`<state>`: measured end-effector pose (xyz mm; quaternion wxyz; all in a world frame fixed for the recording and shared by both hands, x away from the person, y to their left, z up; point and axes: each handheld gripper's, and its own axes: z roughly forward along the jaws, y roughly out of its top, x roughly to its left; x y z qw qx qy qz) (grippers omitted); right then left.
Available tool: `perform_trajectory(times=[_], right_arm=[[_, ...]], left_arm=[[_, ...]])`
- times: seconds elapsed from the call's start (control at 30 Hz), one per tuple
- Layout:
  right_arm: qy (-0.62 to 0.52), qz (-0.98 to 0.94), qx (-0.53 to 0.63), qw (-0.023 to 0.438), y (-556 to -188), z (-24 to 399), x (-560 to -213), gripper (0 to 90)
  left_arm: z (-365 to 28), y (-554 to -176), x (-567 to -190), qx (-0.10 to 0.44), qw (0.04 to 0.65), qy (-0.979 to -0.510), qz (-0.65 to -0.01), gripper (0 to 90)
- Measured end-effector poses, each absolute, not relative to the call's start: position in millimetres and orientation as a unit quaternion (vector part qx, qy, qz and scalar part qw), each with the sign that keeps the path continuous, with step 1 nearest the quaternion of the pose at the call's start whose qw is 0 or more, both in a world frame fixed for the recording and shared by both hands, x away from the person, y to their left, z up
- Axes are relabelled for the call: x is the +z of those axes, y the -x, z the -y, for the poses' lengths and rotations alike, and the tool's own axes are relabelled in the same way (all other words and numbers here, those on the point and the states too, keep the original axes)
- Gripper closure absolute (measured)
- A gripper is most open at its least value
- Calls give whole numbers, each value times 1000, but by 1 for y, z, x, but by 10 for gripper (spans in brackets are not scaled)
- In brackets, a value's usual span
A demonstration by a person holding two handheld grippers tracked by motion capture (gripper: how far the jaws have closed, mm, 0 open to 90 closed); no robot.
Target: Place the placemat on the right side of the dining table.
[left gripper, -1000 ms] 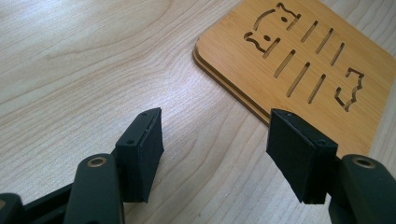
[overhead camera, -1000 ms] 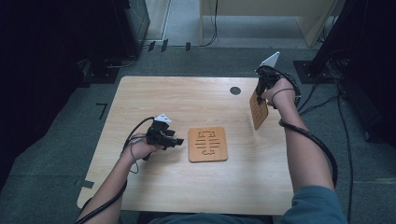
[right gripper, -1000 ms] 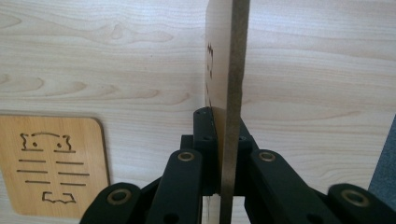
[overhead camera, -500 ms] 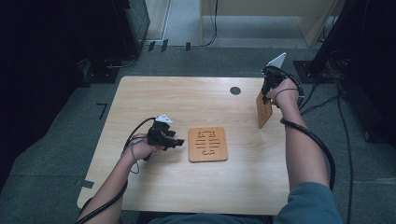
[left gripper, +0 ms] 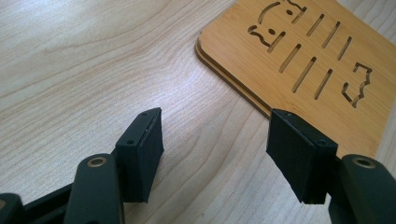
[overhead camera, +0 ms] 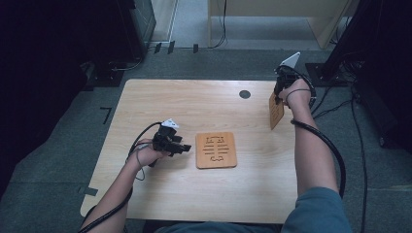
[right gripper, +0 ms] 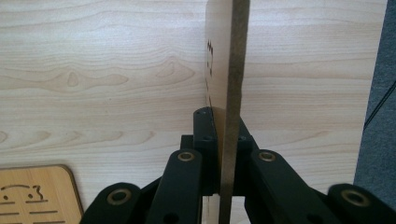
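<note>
The right tool (overhead camera: 281, 95) is clamped on one edge of a thin wooden coaster (overhead camera: 276, 110); looks light, stiff, fairly slick, so edge-pinching works; the left tool (left gripper: 215, 140) sits apart beside the flat coaster (overhead camera: 216, 150) mid-worktop (overhead camera: 194, 104).

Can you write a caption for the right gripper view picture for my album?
The right tool pinches a thin wooden board on edge above the table.

A lab or test room.
A bare wooden table (overhead camera: 204, 194) stands on grey carpet (overhead camera: 53, 170), with cables (overhead camera: 221, 29) and dark equipment racks (overhead camera: 121, 34) beyond the grippers.
</note>
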<state>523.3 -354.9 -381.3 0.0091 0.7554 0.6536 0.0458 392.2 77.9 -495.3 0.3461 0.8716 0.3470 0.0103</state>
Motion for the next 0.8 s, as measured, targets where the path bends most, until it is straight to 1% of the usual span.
perform_trajectory(times=[0.4, 0.8], right_arm=[[-758, -650, 57, 3, -524, 363, -384, 863], [-758, -649, 69, 3, -514, 376, -381, 841]], left_arm=[[-77, -392, -496, 12, 344, -873, -346, 352], [-77, -393, -497, 12, 341, -875, -345, 352]])
